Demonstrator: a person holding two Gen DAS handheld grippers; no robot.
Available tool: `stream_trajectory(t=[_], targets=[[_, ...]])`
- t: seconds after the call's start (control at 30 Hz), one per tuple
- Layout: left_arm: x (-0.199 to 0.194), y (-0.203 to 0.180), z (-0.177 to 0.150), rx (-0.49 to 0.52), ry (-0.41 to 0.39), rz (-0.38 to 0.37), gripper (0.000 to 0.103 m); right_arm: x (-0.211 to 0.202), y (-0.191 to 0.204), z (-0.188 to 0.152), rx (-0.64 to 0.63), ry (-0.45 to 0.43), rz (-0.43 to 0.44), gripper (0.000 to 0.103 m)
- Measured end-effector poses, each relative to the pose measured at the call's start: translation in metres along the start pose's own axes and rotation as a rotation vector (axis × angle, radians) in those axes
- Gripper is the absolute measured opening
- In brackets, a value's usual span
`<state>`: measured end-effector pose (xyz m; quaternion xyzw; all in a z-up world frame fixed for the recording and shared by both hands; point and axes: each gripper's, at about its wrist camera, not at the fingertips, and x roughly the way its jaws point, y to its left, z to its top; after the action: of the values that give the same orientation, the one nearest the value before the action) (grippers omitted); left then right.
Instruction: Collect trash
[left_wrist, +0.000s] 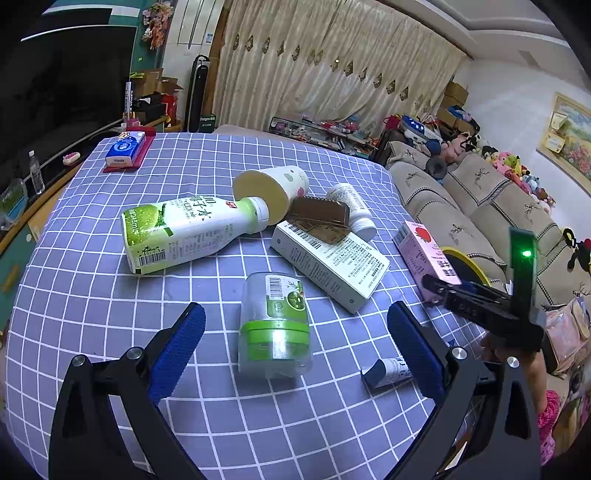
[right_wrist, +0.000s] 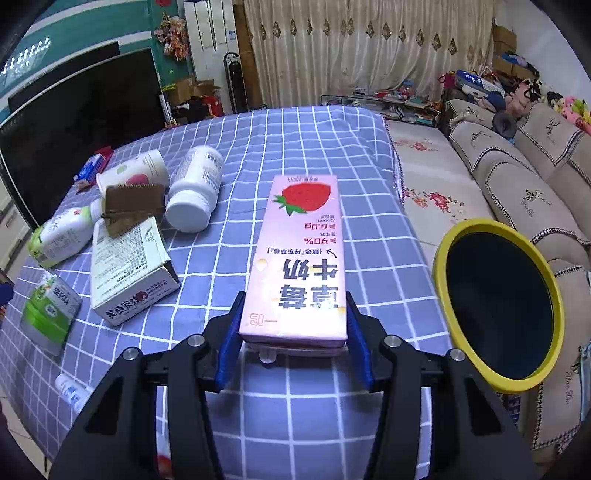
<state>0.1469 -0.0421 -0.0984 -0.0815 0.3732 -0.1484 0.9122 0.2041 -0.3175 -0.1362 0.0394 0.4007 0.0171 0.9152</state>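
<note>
The right gripper clamps the strawberry milk carton by its near end, long axis pointing away over the bench, with the yellow-rimmed bin just to its right, while the left gripper hangs open.

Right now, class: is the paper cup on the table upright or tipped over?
Tipped over. The paper cup lies on its side on the checked cloth, its base facing the left camera.

The small tube near the bench's near edge is partly hidden behind the left gripper's fingers. The brown packet covers part of the white box; small print is unreadable.
</note>
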Motion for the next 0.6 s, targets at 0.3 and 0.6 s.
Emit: stream_trajectory(t=[0.3,0.6], targets=[[0.009,-0.008,0.0,0.015,0.018,-0.005,0.097,-0.06,-0.032,0.006,0.047,-0.101,0.058,0.047],[0.014,-0.015,-0.002,0.033,0.029,0.001,0.097,-0.076,-0.098,0.004,0.168,-0.148,-0.059,0.047]])
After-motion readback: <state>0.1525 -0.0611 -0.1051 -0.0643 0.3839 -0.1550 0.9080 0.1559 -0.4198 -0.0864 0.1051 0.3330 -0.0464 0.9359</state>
